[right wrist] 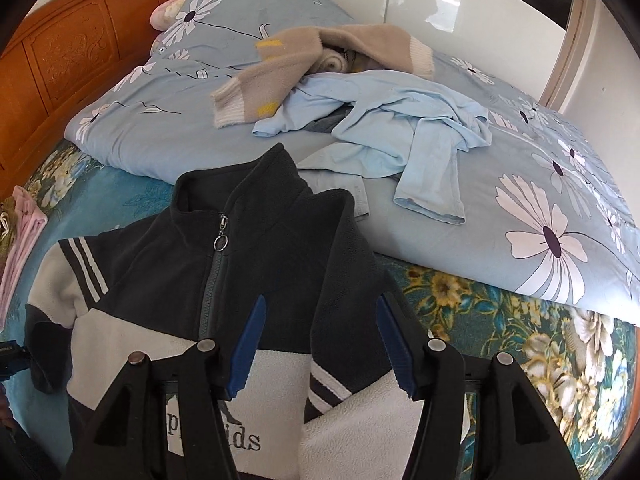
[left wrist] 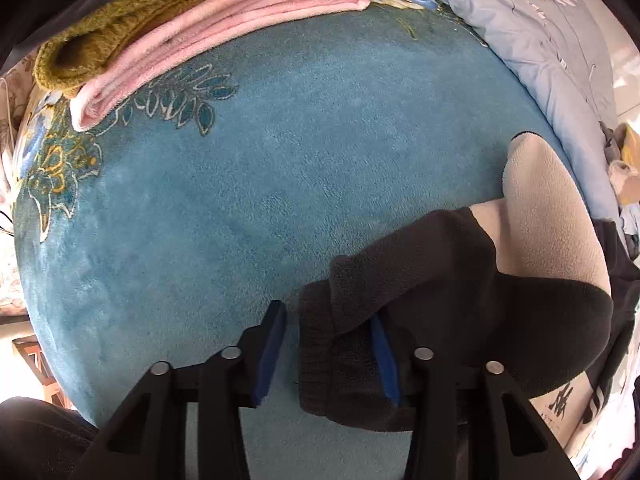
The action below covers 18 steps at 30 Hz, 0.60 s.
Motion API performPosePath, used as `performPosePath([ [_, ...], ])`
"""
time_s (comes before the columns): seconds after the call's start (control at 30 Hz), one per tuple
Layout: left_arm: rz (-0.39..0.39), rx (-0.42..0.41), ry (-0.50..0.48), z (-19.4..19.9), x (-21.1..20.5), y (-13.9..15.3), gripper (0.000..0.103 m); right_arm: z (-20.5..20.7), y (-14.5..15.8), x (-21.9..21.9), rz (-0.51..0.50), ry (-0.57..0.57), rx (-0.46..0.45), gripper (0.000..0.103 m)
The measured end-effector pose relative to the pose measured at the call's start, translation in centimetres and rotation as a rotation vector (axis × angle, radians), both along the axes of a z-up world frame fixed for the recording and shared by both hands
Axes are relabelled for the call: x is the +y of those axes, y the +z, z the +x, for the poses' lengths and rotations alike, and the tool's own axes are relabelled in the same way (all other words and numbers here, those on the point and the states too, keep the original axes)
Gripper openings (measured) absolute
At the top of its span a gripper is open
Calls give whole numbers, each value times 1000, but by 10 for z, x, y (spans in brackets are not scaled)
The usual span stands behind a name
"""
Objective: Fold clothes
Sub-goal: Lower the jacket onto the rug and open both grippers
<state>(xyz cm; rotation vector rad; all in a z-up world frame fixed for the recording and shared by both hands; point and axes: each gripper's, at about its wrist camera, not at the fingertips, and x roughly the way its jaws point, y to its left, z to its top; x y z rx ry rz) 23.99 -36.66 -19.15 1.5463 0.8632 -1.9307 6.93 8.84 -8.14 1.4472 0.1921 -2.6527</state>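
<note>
Left wrist view, left to right: a folded stack at the far left of the bed, an olive knit sweater [left wrist: 132, 12] lying on a folded pink fleece garment [left wrist: 224, 36]; the bare teal plush blanket [left wrist: 260, 184] that covers the bed; the left tongs [left wrist: 332, 348], spread open, with the ribbed dark cuff of a fleece sleeve [left wrist: 420, 300] lying between the blue pads [left wrist: 272, 344], nearer the right one and not pinched; beyond, the quilt [left wrist: 540, 48] with daisy print.

Right wrist view, left to right: the wooden headboard [right wrist: 68, 48]; the dark grey and cream zip fleece jacket [right wrist: 224, 264], spread front up on the blanket with collar away from the camera and zipper closed; the right tongs [right wrist: 320, 344], open and holding nothing, poised over the jacket's chest and sleeve; on the quilt behind, well apart, an unfolded pile, a beige knit sweater [right wrist: 304, 60] lying partly over a crumpled pale blue shirt [right wrist: 400, 128].

Step in hand, as judged: the jacket is laid out flat and the sleeve fold is about to begin. The next move calls for the left tongs to close on the cuff and carry the sleeve across the chest, while the right tongs take the opposite sleeve or steady the body so that the fleece does not drag.
</note>
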Motion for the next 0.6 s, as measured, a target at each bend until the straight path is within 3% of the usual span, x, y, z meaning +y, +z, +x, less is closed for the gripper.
performPosePath([
  [0.07, -61, -6, -33, -3, 7, 6, 23, 3, 0, -4, -9, 6, -3, 59],
  [0.17, -183, -16, -47, -6, 8, 22, 21, 7, 1, -9, -21, 16, -9, 59],
  [0.37, -609, -137, -56, -12, -33, 70, 21, 13, 3, -9, -23, 20, -10, 59],
  [0.5, -680, -178, -119, -20, -62, 80, 21, 15, -2, 3, -16, -16, -34, 59],
  [0.6, -667, -198, -167, -22, -74, 69, 22, 18, -3, 12, -16, -34, -53, 59],
])
